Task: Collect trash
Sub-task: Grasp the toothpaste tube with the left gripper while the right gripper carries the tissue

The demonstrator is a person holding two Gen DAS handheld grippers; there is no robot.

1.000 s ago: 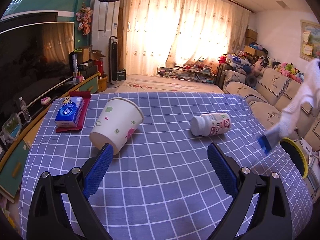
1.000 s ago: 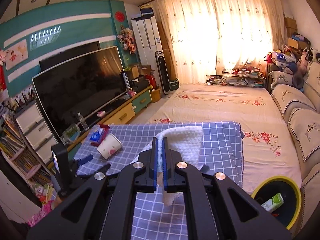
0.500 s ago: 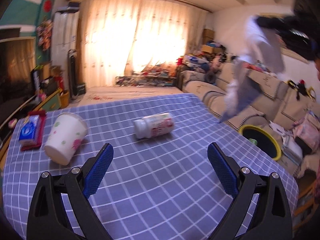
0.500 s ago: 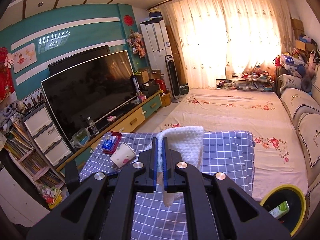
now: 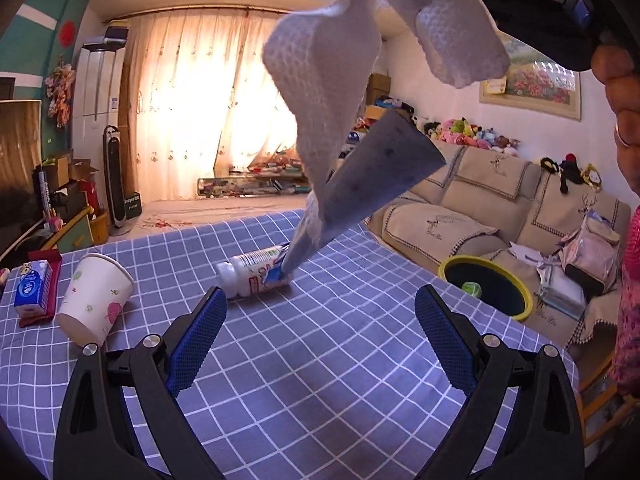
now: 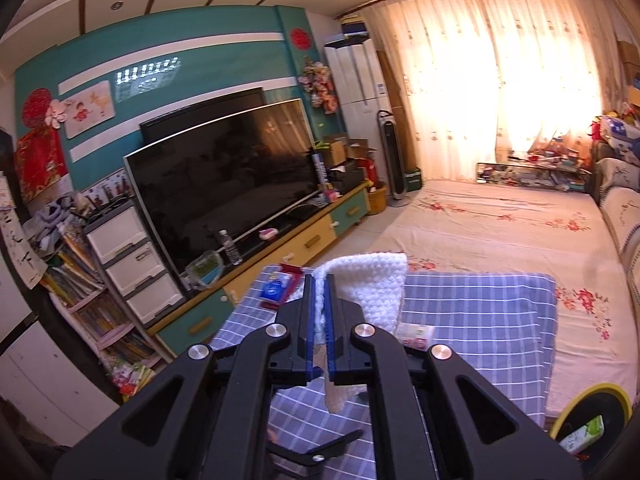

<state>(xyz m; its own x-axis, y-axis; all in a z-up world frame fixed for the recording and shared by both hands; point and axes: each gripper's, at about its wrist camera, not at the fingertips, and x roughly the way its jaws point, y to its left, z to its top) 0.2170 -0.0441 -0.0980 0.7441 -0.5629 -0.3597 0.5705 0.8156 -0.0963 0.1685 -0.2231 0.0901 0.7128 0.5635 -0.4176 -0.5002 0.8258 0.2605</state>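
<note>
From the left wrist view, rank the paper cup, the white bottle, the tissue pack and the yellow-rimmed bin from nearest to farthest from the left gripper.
Left gripper, jaws wide open:
1. White bottle, on its side just ahead, slightly left.
2. Paper cup, tipped over, left.
3. Yellow-rimmed bin, off the table edge, right; too close to the cup to call.
4. Tissue pack, far left.

In the left wrist view, the white cloth (image 5: 324, 80) hanging above and ahead of the left gripper (image 5: 320, 336) runs off the top edge, so where it is held stays out of sight. Its lower end covers the far part of the white bottle (image 5: 252, 278); the label print is too small to read. From the right gripper (image 6: 319, 320), the yellow-rimmed bin (image 6: 592, 420) is cut by the lower right edge. The carton (image 6: 582, 434) inside shows only partly.
</note>
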